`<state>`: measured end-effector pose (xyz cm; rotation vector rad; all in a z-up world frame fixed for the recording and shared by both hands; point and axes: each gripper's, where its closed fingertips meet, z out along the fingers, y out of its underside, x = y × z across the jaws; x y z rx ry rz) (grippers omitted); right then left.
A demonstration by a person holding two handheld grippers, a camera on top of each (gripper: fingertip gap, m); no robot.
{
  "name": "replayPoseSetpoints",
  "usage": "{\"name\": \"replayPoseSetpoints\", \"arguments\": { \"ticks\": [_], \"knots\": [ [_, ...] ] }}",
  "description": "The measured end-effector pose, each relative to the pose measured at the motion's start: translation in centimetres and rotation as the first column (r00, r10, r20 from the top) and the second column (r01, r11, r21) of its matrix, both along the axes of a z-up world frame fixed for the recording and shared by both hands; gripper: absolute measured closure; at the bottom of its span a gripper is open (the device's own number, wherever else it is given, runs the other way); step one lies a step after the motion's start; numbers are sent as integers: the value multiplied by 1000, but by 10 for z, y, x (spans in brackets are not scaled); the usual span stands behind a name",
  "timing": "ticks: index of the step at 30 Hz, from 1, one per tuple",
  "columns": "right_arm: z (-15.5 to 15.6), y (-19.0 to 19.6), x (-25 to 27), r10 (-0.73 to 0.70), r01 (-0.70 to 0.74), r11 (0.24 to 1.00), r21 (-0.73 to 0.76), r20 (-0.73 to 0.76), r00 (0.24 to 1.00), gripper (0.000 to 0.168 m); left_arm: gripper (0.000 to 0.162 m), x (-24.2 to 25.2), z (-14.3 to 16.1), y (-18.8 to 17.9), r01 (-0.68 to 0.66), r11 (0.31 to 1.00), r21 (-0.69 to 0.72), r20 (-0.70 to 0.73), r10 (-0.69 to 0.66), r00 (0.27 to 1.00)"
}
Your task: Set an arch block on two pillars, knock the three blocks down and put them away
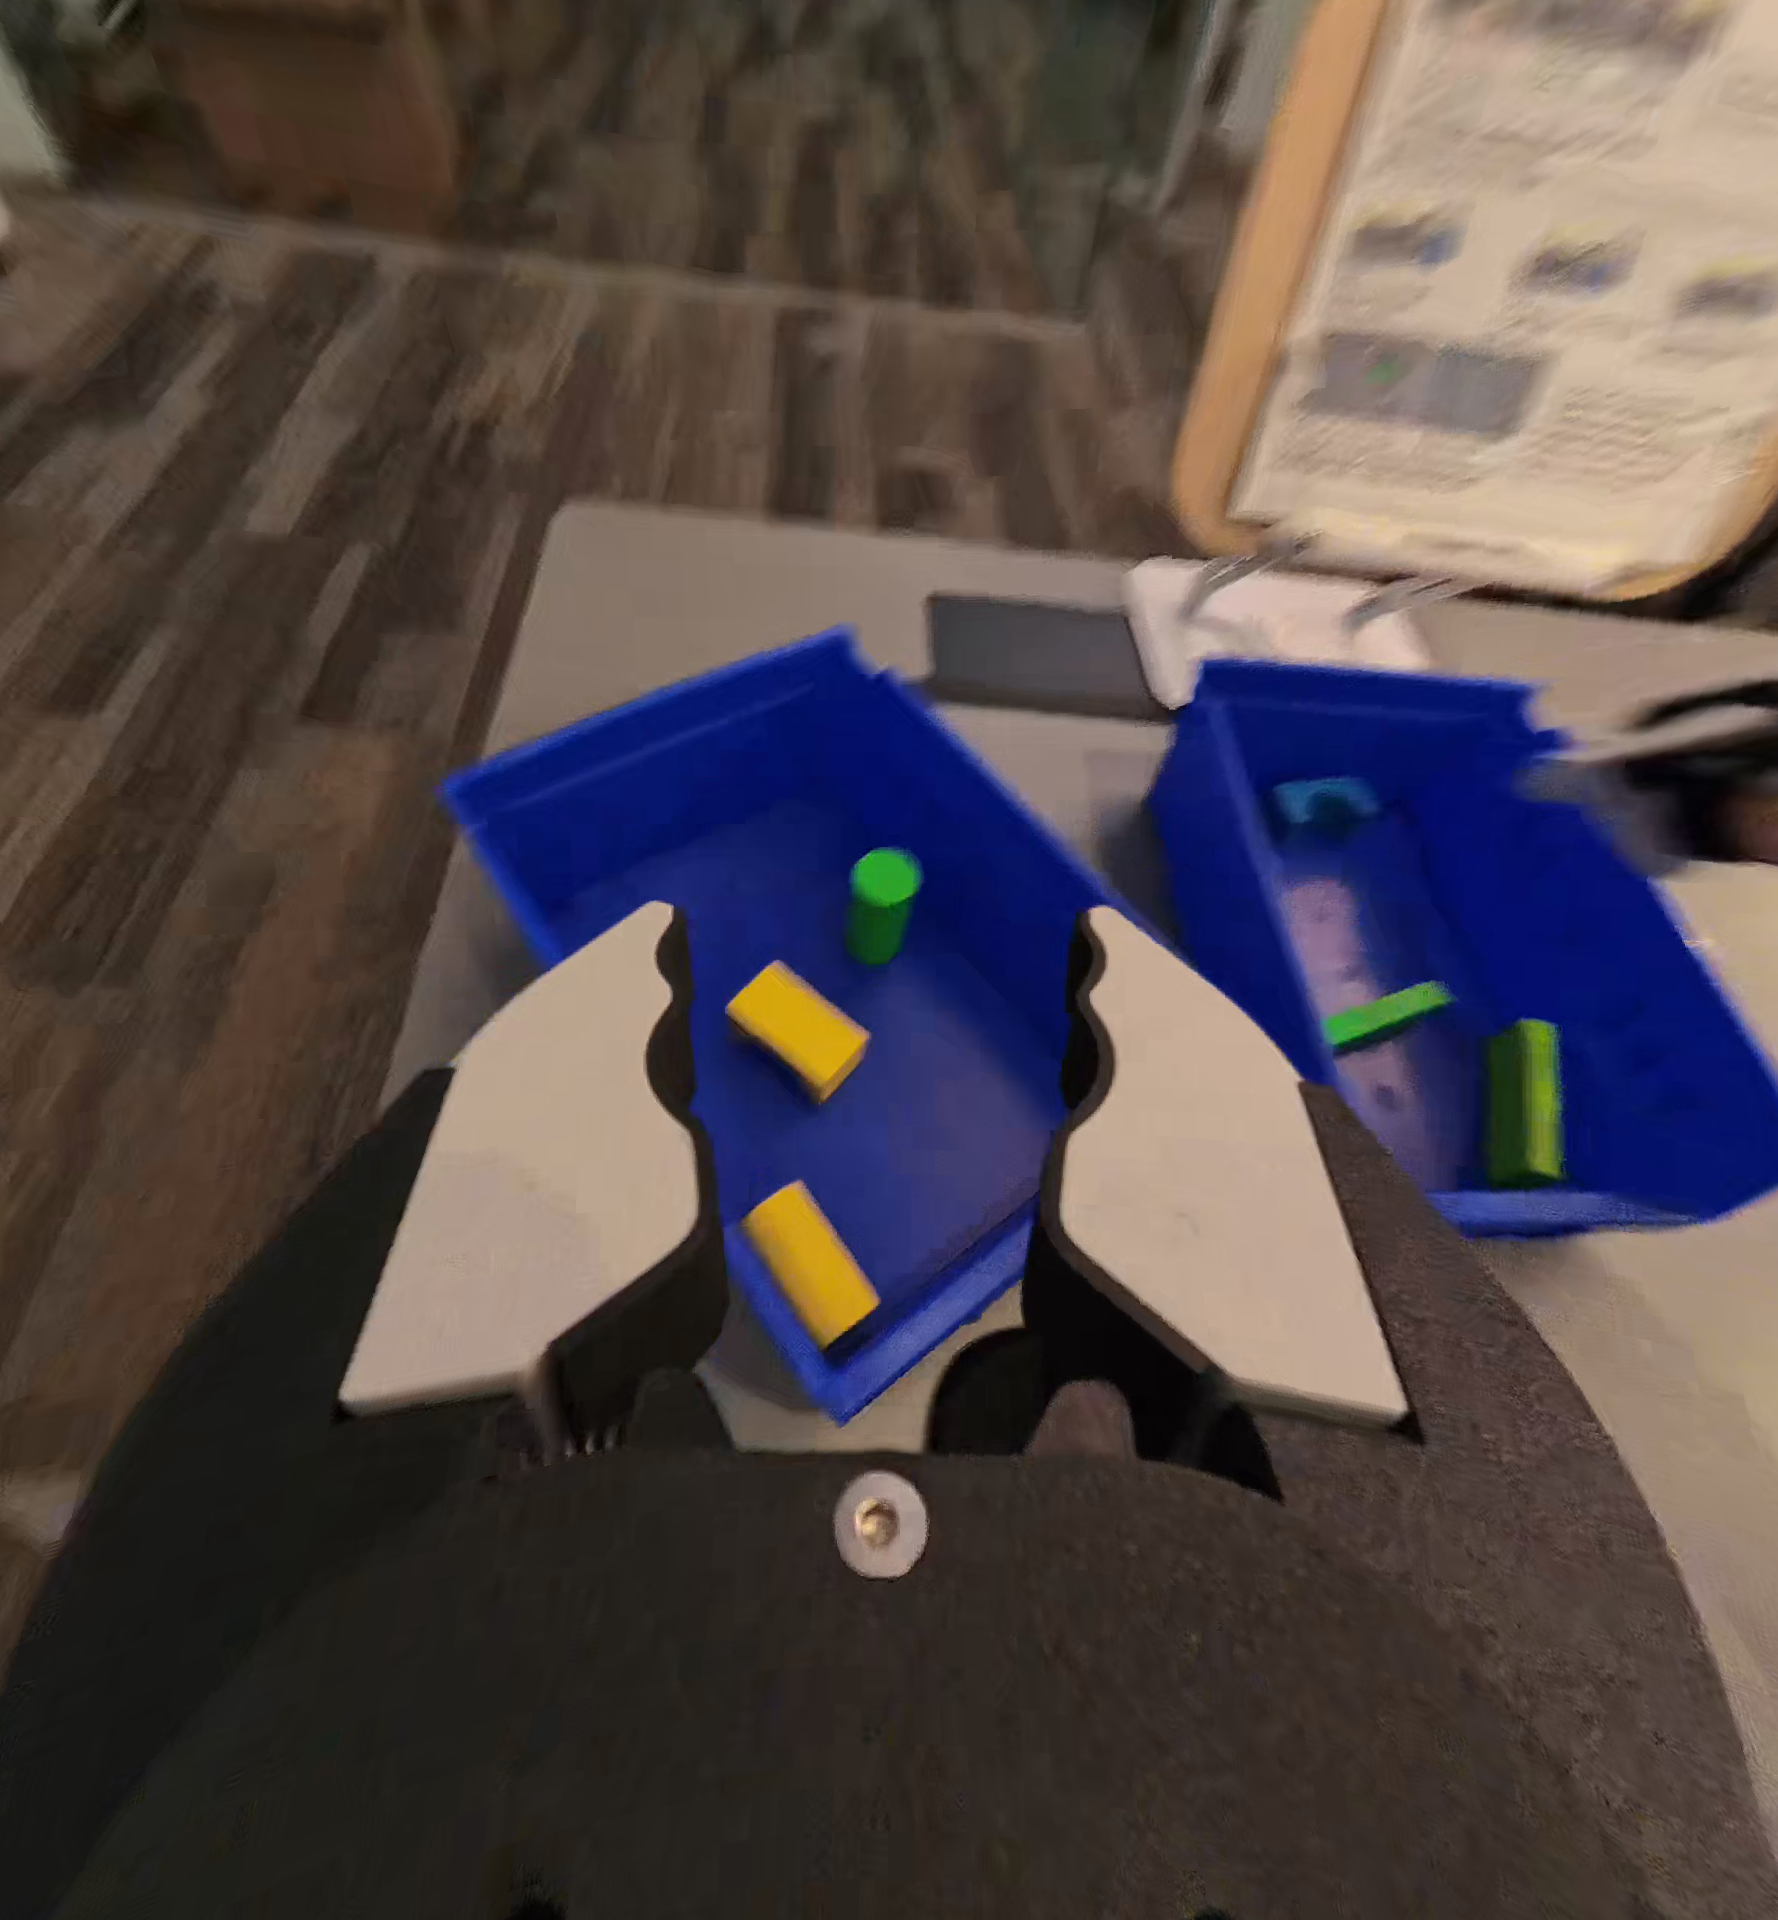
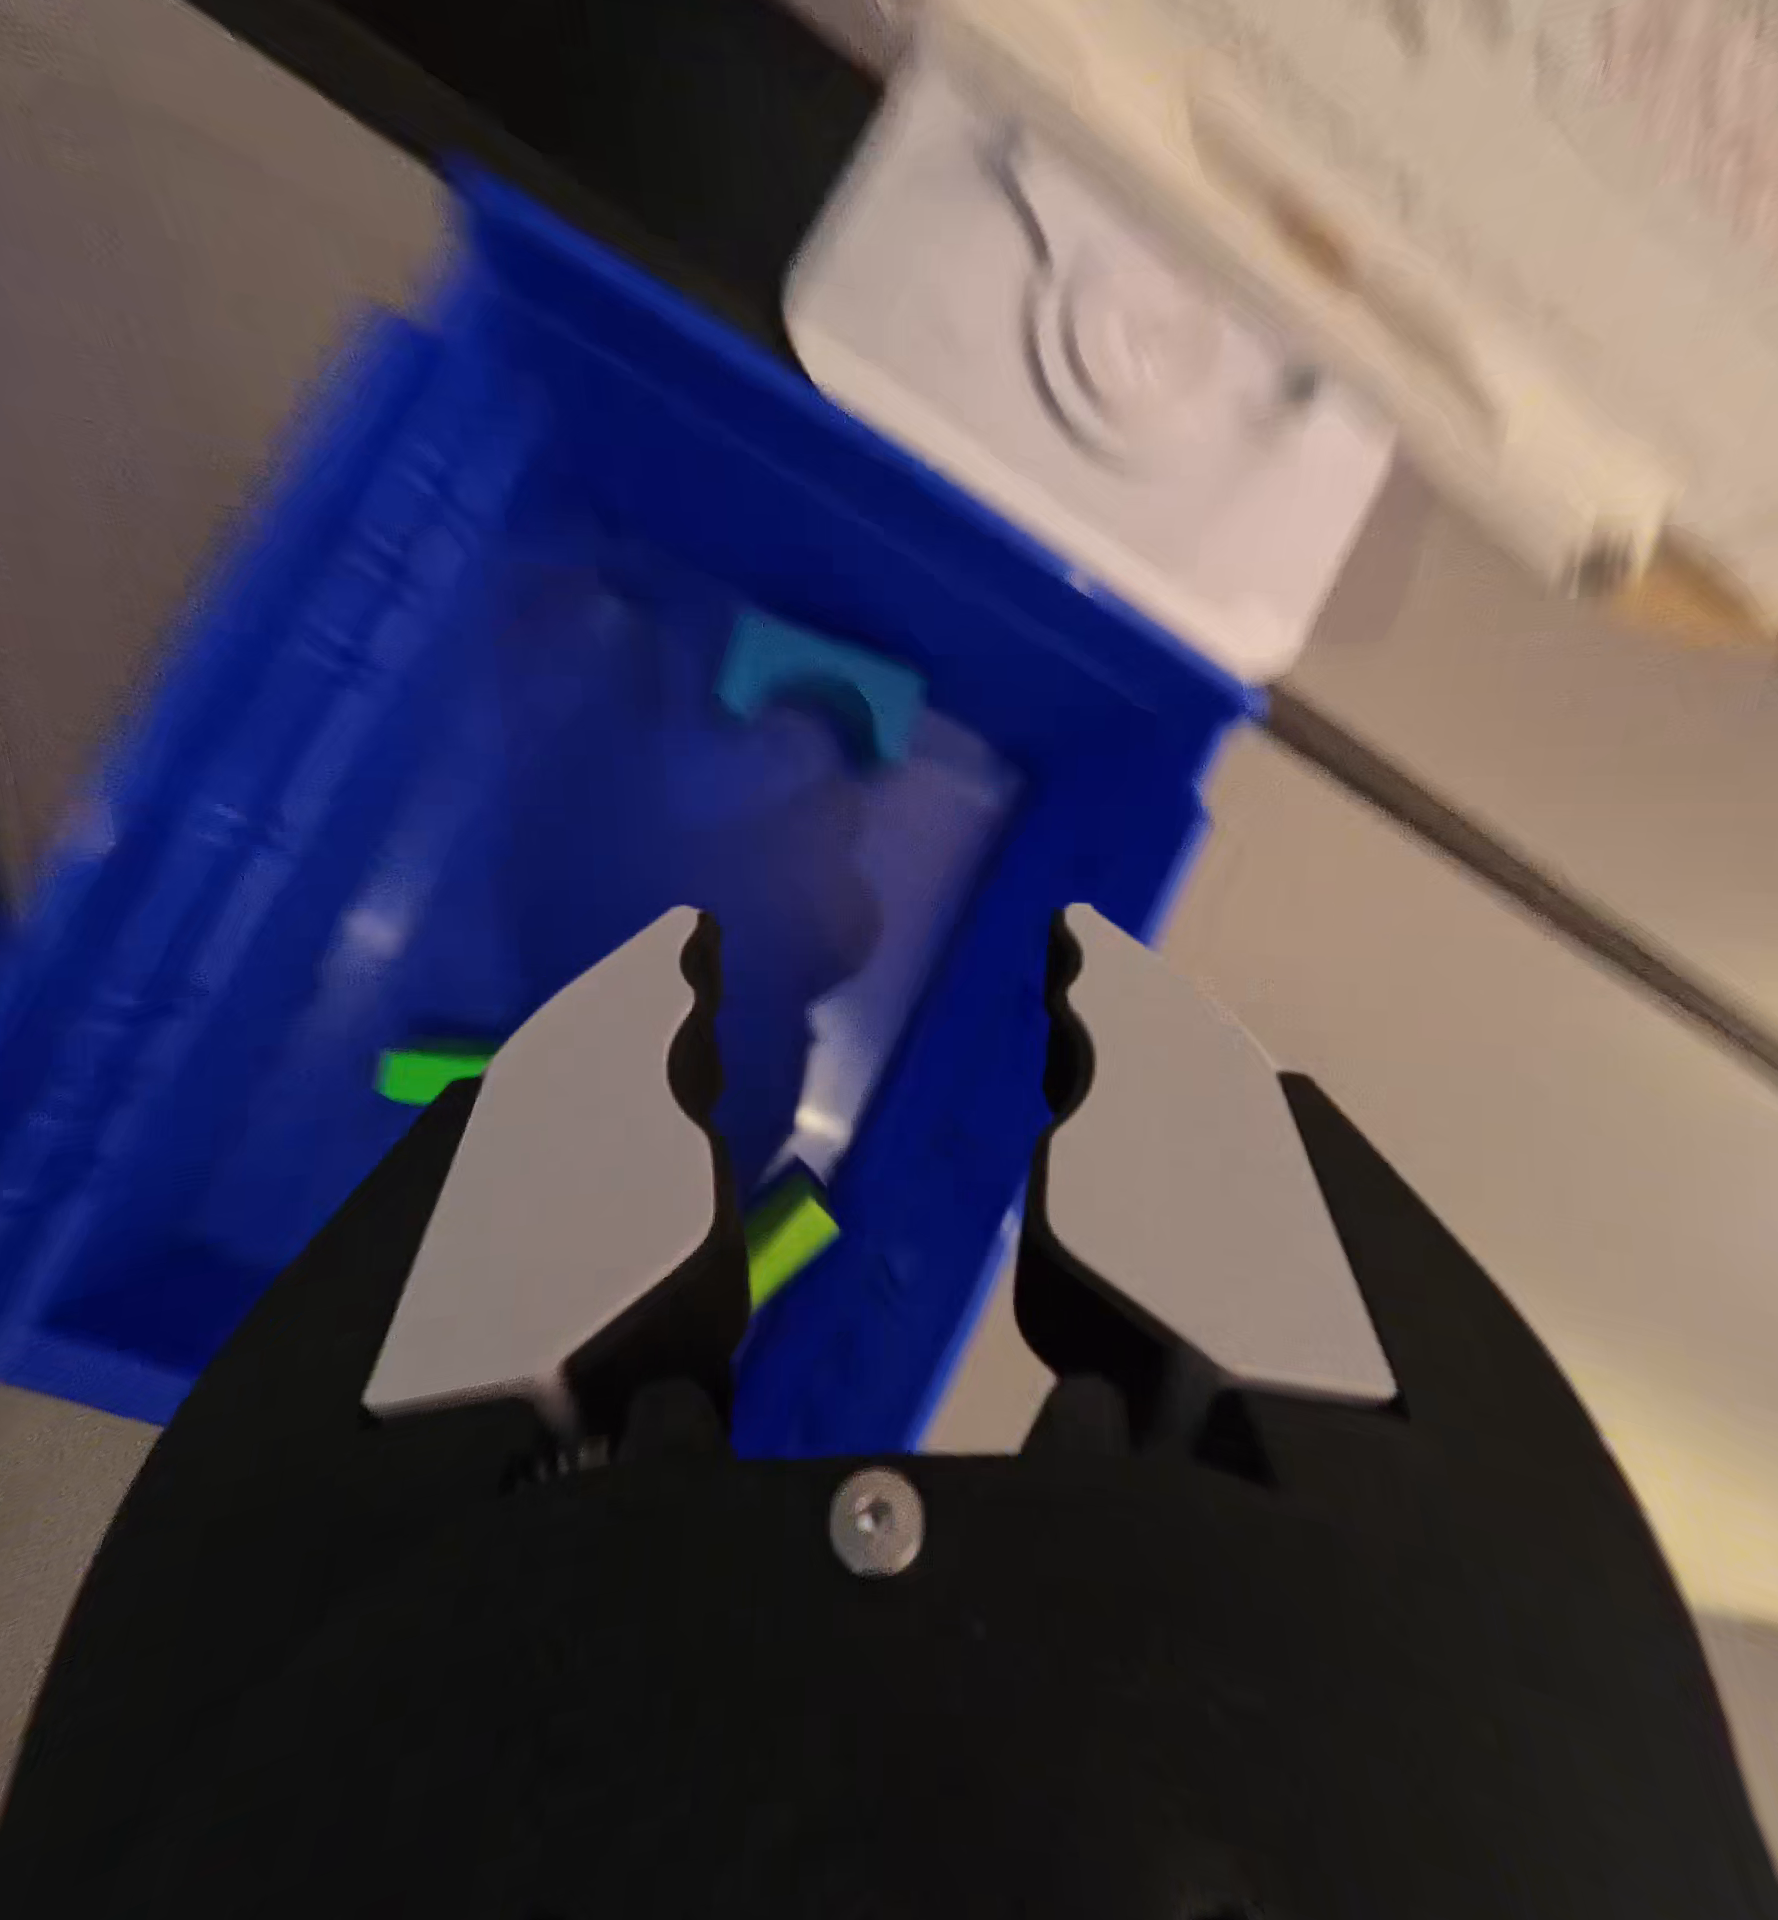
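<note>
Two blue bins stand on a grey table. The left bin [image 1: 760, 727] holds a green cylinder [image 1: 881, 904] and two yellow blocks [image 1: 797, 1029] [image 1: 810, 1262]. The right bin [image 1: 1612, 935] holds a blue arch block [image 1: 1321, 802] at its far end and two green blocks [image 1: 1384, 1013] [image 1: 1524, 1103]. My left gripper [image 1: 877, 935] is open and empty above the left bin. My right gripper [image 2: 883, 935] is open and empty above the right bin [image 2: 272, 727], where the arch block [image 2: 823, 681] and green blocks [image 2: 786, 1236] [image 2: 428, 1070] also show. The picture is motion-blurred.
A white flat object [image 2: 1093, 364] and a dark rectangle [image 1: 1030, 649] lie on the table [image 1: 656, 592] behind the bins. A wood-framed board [image 1: 1529, 281] leans at the back right. Wood-pattern floor [image 1: 241, 520] lies beyond the table's left edge. There is about 40 cm between the tips of the two grippers.
</note>
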<state>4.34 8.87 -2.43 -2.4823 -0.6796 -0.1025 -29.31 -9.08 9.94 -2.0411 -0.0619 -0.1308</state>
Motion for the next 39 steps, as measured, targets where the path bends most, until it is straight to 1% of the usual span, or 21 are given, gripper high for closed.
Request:
{"name": "replayPoseSetpoints", "arguments": {
  "ticks": [2, 4, 5, 6, 7, 8, 9, 11, 13, 14, 15, 16, 17, 18, 19, 22, 24, 28, 33, 35, 39],
  "knots": [
    [-38, -15, 43, -73, 73, 989, -128, 9, 997, 106, 92, -24, -30, 9, -71, 989, -127, 20, 74, 997],
    [-72, -31, 78, -100, 125, 963, -238, 113, 988, 103, 92, -41, -63, 25, -76, 969, -236, 70, 95, 993],
    [-85, -37, 83, -86, 115, 951, -286, 112, 990, 95, 91, -48, -85, 30, -64, 947, -314, 104, 102, 989],
    [-96, -44, 78, -67, 79, 935, -345, 46, 997, 102, 89, -53, -108, 33, -48, 918, -394, 133, 109, 985],
    [-103, -50, 70, -58, 35, 914, -405, -44, 997, 121, 84, -57, -130, 35, -32, 886, -463, 154, 116, 981],
    [-105, -53, 63, -67, 6, 896, -444, -122, 990, 145, 83, -61, -149, 33, -18, 849, -528, 163, 122, 979],
    [-105, -51, 65, -88, 10, 890, -457, -150, 985, 151, 83, -65, -163, 31, -18, 820, -572, 160, 132, 978],
    [-105, -44, 74, -97, 20, 895, -446, -151, 984, 158, 91, -69, -179, 33, -14, 794, -608, 157, 137, 978],
    [-105, -39, 84, -84, 8, 900, -437, -155, 984, 160, 96, -63, -194, 35, 25, 758, -652, 169, 113, 979],
    [-105, -37, 89, -92, 7, 898, -441, -172, 981, 160, 101, -60, -202, 34, 44, 727, -685, 158, 89, 983],
    [-105, -35, 95, -101, 9, 898, -440, -185, 978, 161, 110, -55, -208, 32, 63, 696, -715, 147, 62, 987],
    [-105, -32, 103, -106, 13, 900, -435, -190, 976, 161, 119, -51, -213, 31, 78, 671, -738, 138, 37, 990],
    [-105, -31, 112, -110, 16, 901, -434, -192, 975, 161, 123, -55, -217, 31, 49, 650, -759, 89, 29, 996],
    [-105, -30, 122, -109, 13, 899, -438, -196, 974, 161, 131, -59, -219, 32, 14, 636, -772, 45, 32, 999],
    [-105, -30, 132, -115, 15, 897, -442, -201, 973, 162, 133, -58, -219, 34, 14, 636, -771, 45, 33, 998],
    [-106, -31, 174, -145, 53, 892, -449, -174, 974, 161, 134, -54, -219, 41, 34, 643, -765, 38, -8, 999],
    [-106, -32, 204, -182, 76, 887, -456, -193, 964, 161, 137, -50, -219, 50, 50, 652, -757, 32, -40, 999],
    [-107, -36, 276, -260, 154, 877, -455, -181, 948, 161, 140, -34, -219, 65, 106, 661, -743, -9, -168, 986],
    [-108, -47, 362, -349, 239, 855, -460, -170, 921, 161, 147, -12, -219, 82, 170, 666, -726, -65, -313, 948],
    [-108, -54, 392, -389, 275, 838, -472, -164, 906, 161, 150, -9, -219, 88, 153, 672, -724, -97, -319, 943],
    [-109, -68, 442, -456, 343, 806, -483, -136, 880, 161, 148, -9, -219, 90, 113, 667, -737, -120, -295, 948]
  ]
}}
